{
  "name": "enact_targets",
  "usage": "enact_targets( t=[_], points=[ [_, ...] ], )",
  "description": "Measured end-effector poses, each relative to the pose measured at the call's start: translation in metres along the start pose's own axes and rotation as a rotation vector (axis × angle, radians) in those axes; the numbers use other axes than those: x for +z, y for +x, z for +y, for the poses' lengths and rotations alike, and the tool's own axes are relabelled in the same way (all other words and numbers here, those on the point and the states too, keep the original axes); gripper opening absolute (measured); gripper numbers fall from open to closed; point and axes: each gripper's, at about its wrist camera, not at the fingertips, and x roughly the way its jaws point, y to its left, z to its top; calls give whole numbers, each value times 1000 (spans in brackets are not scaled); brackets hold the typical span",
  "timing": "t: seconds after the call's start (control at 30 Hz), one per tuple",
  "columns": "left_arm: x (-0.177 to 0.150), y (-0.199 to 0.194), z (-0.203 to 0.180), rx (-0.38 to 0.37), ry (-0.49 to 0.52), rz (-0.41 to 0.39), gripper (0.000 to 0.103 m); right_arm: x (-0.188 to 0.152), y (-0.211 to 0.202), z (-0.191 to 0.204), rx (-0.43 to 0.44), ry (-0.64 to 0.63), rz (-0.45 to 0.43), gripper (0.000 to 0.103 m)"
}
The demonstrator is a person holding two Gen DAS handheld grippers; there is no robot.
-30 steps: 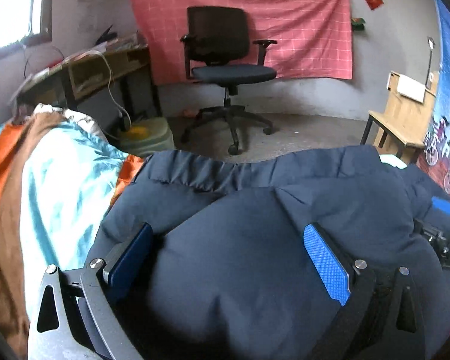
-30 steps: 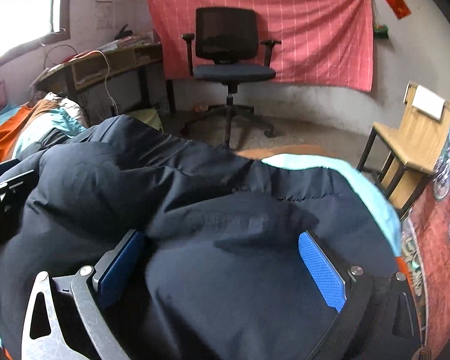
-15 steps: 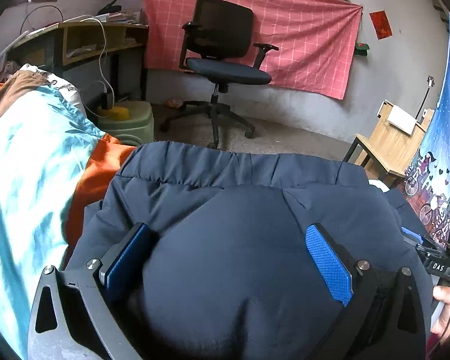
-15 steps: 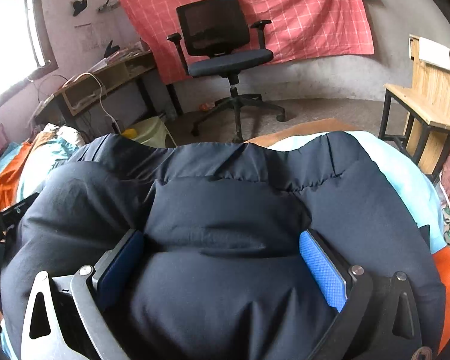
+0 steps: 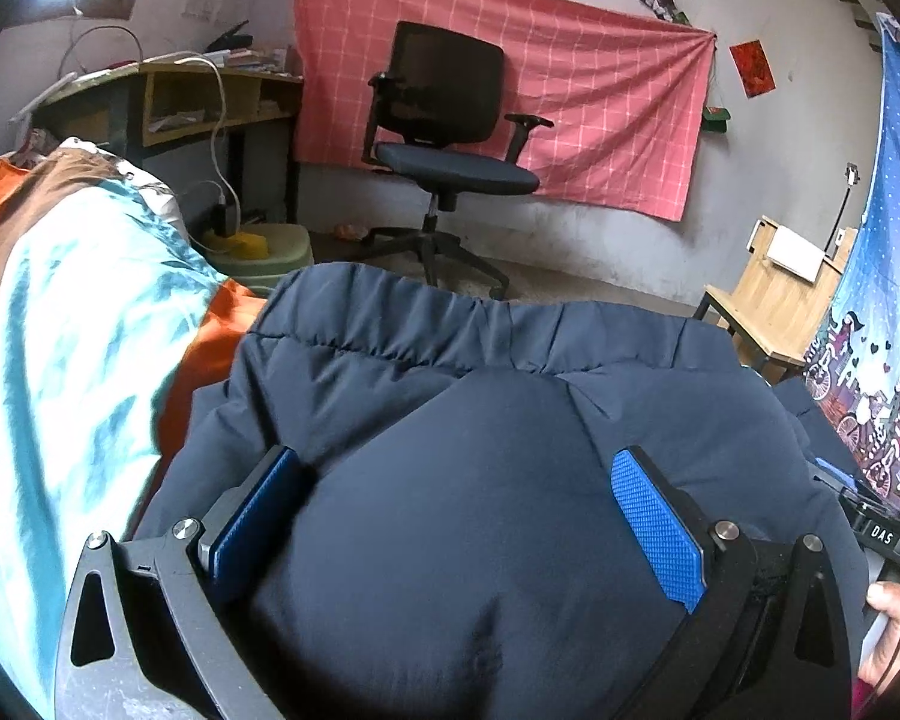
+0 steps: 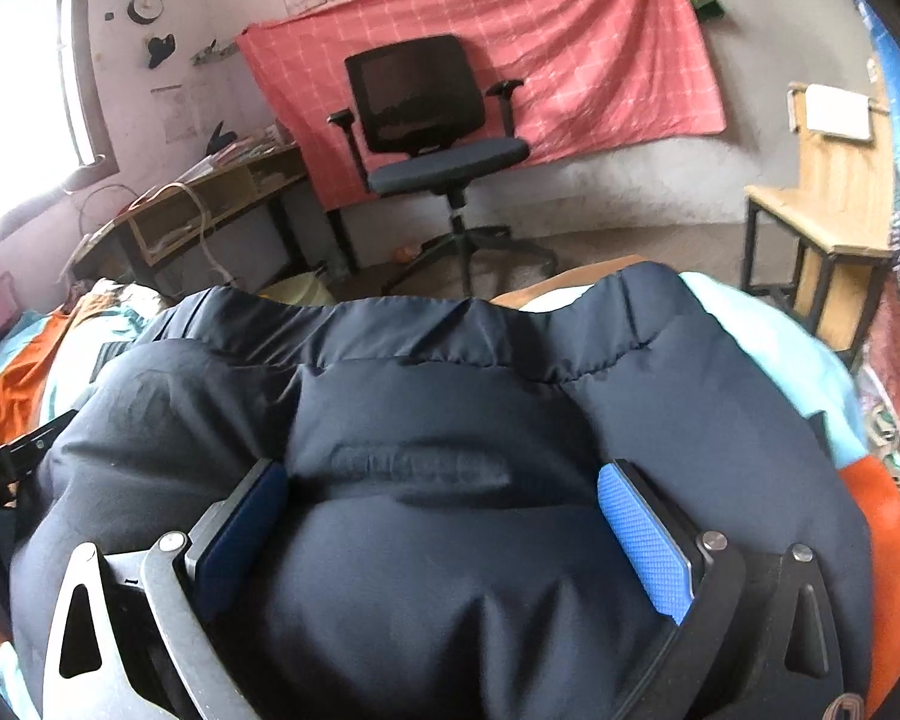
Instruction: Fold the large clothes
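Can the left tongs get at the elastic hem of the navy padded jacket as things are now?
Probably not at once. The left tongs are wide apart with a puffy bulge of the navy padded jacket filling them; the elastic hem lies beyond that bulge, uncovered.

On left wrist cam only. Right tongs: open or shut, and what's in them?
Observer: The right tongs stand wide apart. The navy puffer jacket bulges up between the blue pads.
Operator: Anything odd in the fabric there?
Observer: A raised horizontal ridge runs across the jacket between the pads, possibly a pocket flap.
Operator: What's past the jacket's right edge?
Observer: Light blue bedsheet, then an orange patch nearer the camera.
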Motion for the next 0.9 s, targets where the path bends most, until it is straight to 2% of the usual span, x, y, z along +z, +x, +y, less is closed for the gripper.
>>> enact_targets(
  t=[0.2,0.3,0.37,0.43,0.67,0.9],
  points=[
    [0,-17,3,39,-61,19,102,-4,-20,6,-104,-15,-27,103],
    [-4,-29,5,19,-63,38,102,-11,-39,3,-120,-2,-60,103],
    [-3,-36,6,-23,-50,56,102,-14,-48,-1,-153,10,-43,103],
    [-1,-43,6,-34,-29,73,102,-15,-55,-3,-201,0,-17,103],
    [-4,-68,17,7,-45,113,102,-18,-92,-6,-255,-117,-14,103],
    [-30,-78,44,81,-17,224,102,-33,-116,-44,-282,-74,50,103]
  ],
)
